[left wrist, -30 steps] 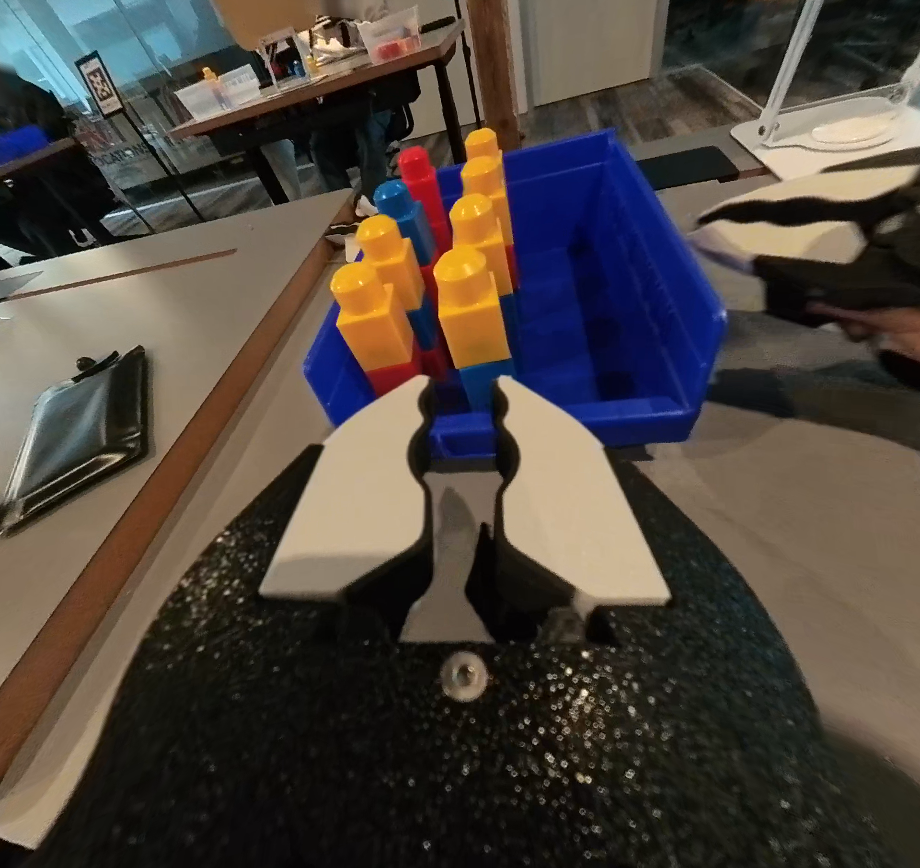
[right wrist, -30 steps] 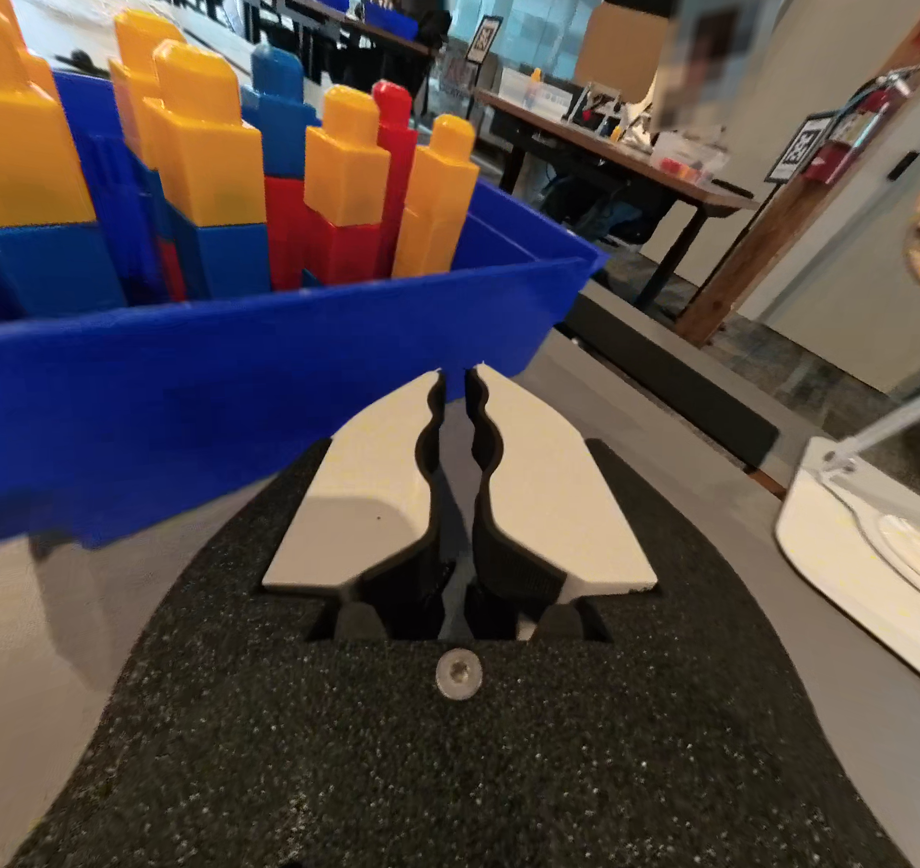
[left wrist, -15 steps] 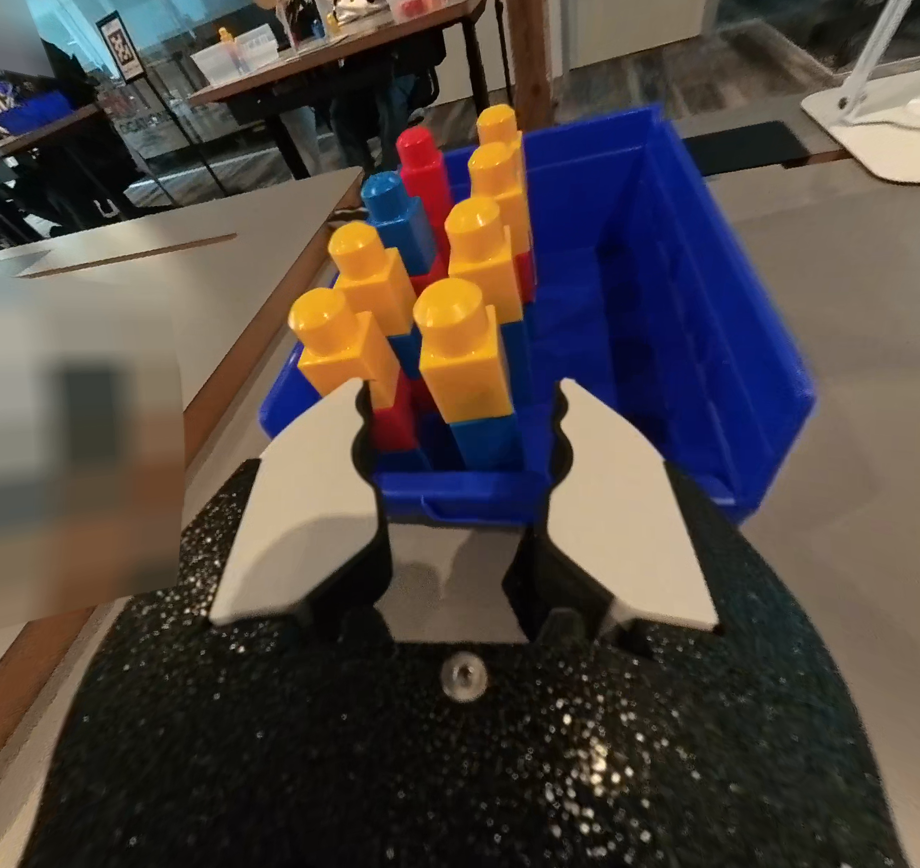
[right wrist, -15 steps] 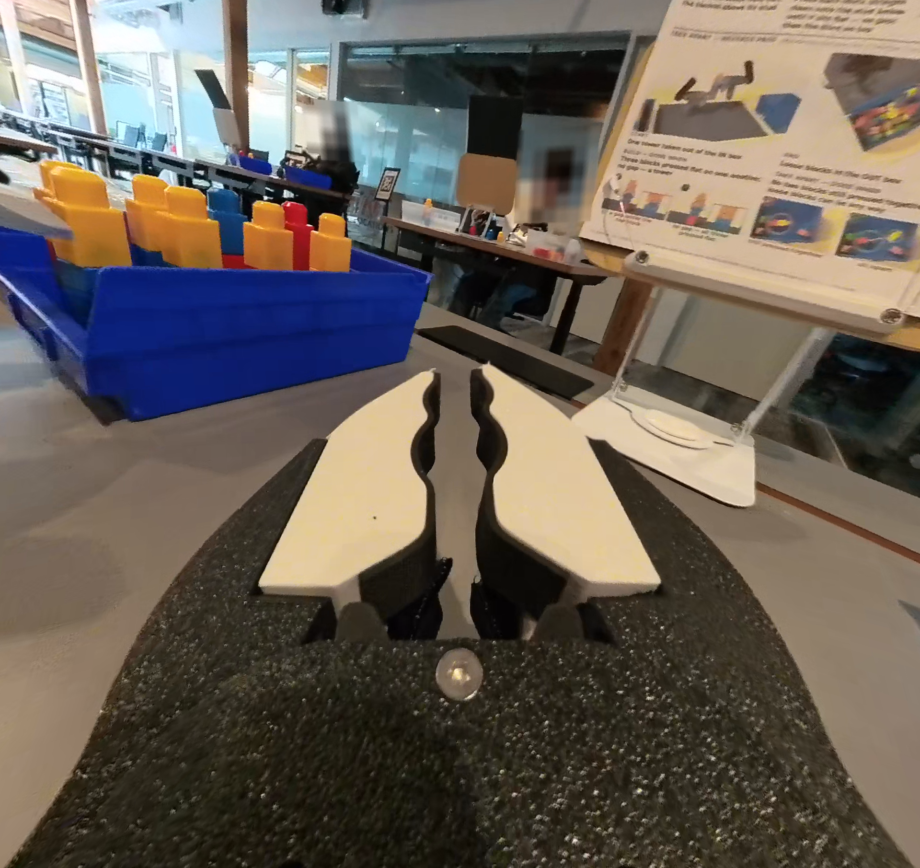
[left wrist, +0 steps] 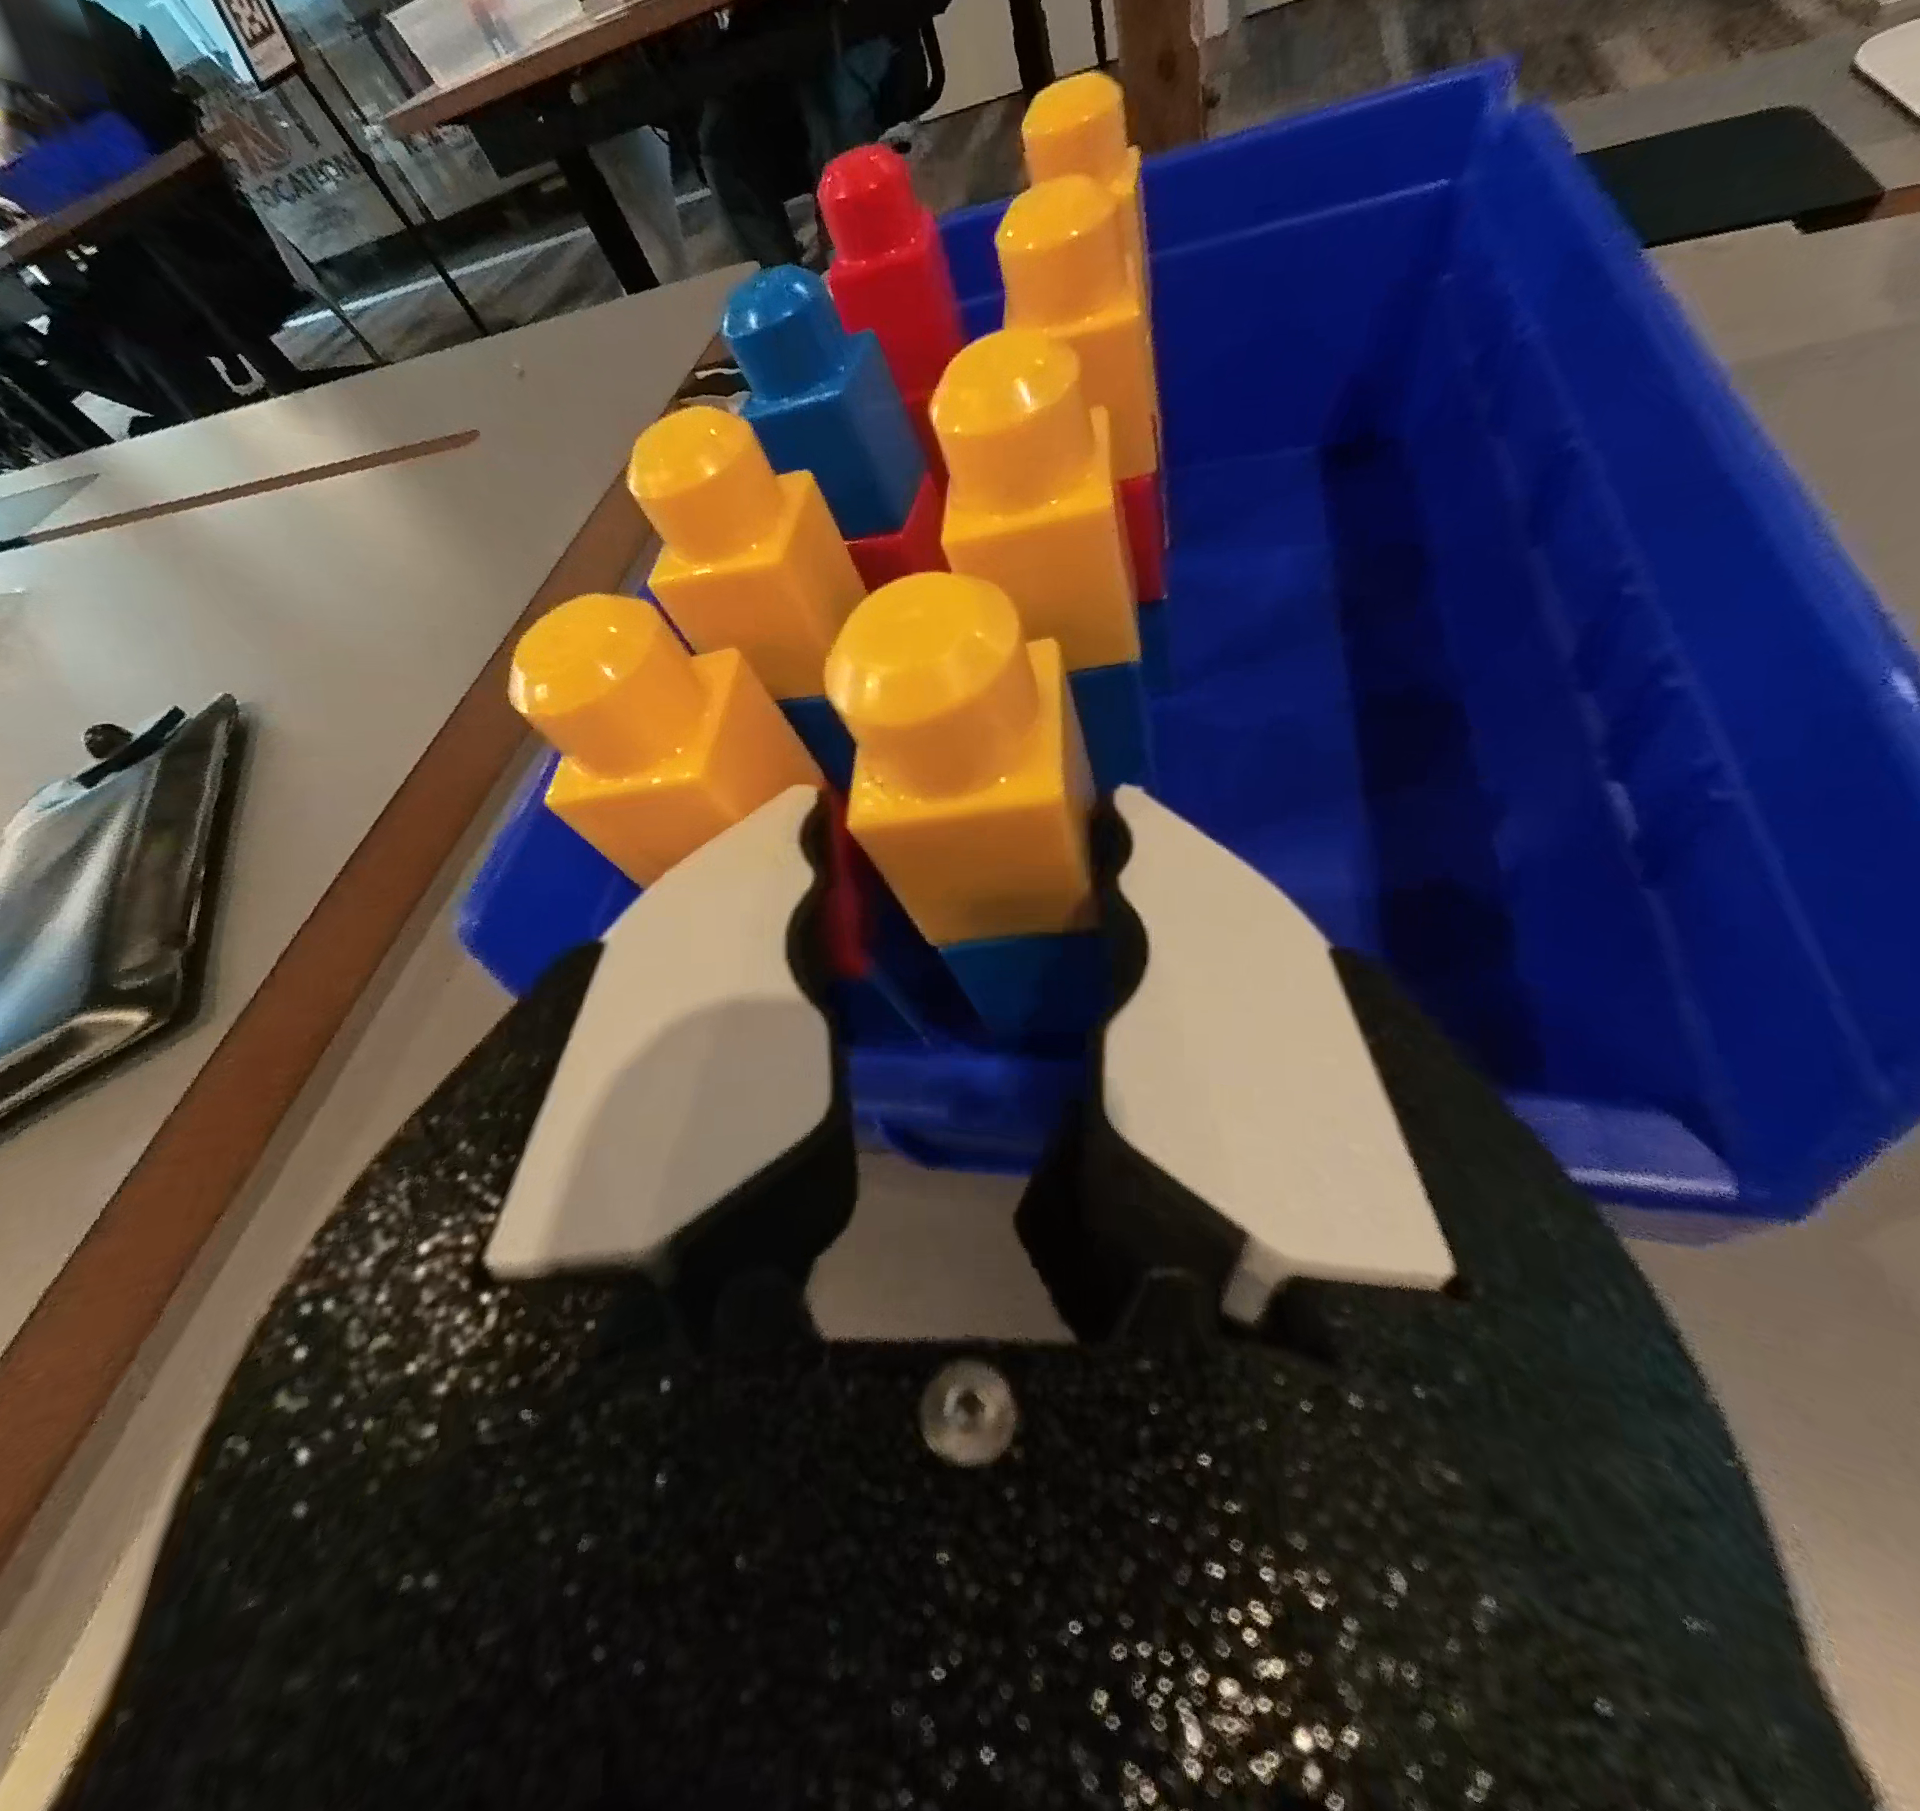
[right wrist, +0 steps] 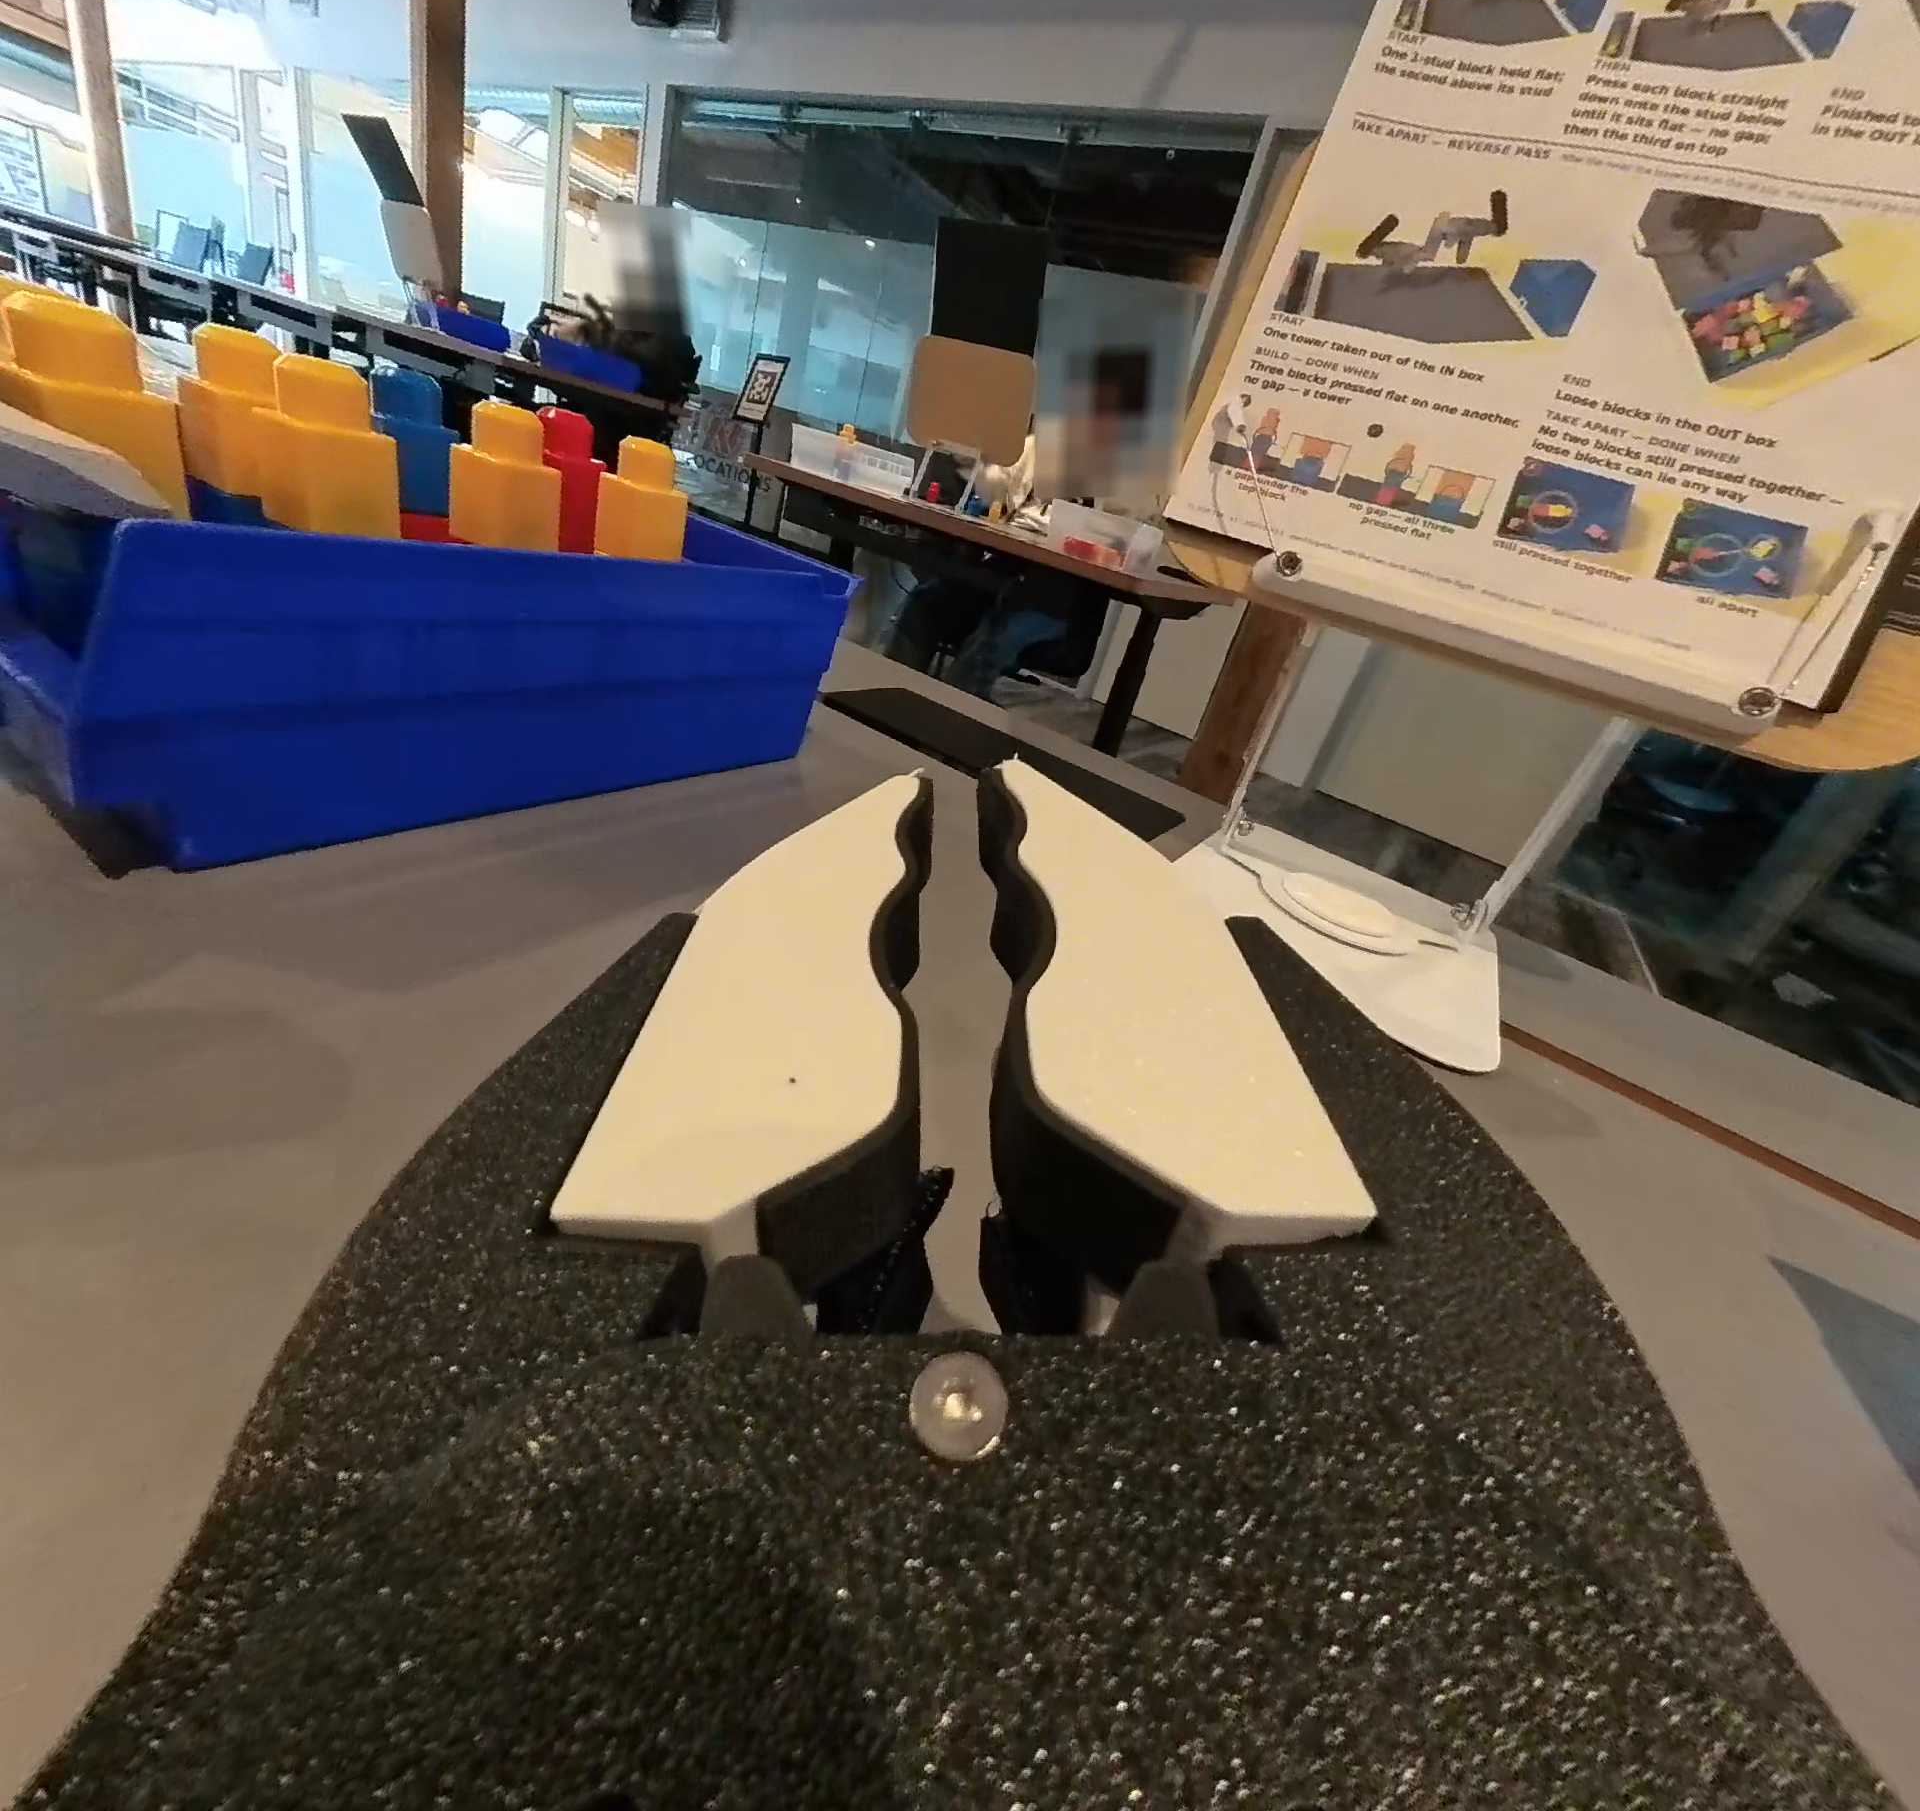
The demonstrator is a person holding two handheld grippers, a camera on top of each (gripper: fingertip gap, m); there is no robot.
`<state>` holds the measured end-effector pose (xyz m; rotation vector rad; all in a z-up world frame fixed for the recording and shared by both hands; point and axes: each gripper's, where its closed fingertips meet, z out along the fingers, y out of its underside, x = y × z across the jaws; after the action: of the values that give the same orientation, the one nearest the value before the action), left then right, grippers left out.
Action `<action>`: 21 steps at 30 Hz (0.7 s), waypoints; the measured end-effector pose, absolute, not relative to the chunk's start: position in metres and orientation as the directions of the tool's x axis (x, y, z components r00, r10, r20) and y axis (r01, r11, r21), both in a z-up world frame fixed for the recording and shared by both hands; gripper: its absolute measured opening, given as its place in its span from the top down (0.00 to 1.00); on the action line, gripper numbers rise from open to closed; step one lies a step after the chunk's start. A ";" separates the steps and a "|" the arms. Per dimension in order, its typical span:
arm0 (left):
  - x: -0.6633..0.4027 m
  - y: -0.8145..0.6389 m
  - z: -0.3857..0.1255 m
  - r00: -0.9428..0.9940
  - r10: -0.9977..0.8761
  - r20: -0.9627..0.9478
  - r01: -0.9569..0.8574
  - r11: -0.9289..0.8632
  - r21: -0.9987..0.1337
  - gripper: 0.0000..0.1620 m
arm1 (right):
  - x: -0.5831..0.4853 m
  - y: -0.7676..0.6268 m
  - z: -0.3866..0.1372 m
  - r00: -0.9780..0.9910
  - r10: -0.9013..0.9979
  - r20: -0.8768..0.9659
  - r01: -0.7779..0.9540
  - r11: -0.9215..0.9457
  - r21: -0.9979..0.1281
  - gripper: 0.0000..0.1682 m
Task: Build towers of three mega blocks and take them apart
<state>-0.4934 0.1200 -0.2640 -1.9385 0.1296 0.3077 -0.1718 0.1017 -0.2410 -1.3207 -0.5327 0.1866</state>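
The left gripper is reaching over the near wall of the blue bin, its jaws standing apart on either side of the nearest tower, a yellow block over a blue one. Whether the pads are touching the block cannot be told. Behind it, more towers are standing upright in two rows along the bin's left half: yellow-topped ones, then a blue-topped tower and a red-topped tower farther back. The bin's right half is showing bare floor.

The right gripper is hovering low over the grey table, well apart from the bin, its jaws nearly together with a thin gap and gripping nothing. Beyond it to the right, an instruction sheet is sitting on a white stand.
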 end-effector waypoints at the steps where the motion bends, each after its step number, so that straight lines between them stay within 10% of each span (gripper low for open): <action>1: -0.493 0.121 -0.265 0.962 0.048 -0.269 -0.231 -0.383 -0.894 0.72 | -0.172 0.102 -0.241 0.866 0.424 0.264 0.167 0.252 -0.953 0.95; 21: -0.477 0.089 -0.156 0.890 0.138 -0.435 -0.423 -0.103 -0.900 0.76 | -0.156 0.110 -0.239 0.890 0.434 0.139 0.058 0.194 -0.979 0.96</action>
<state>-0.4770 0.0888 -0.1564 -1.6096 0.2269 0.4791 -0.1558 0.1101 -0.2388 -1.3617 -0.4326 0.2751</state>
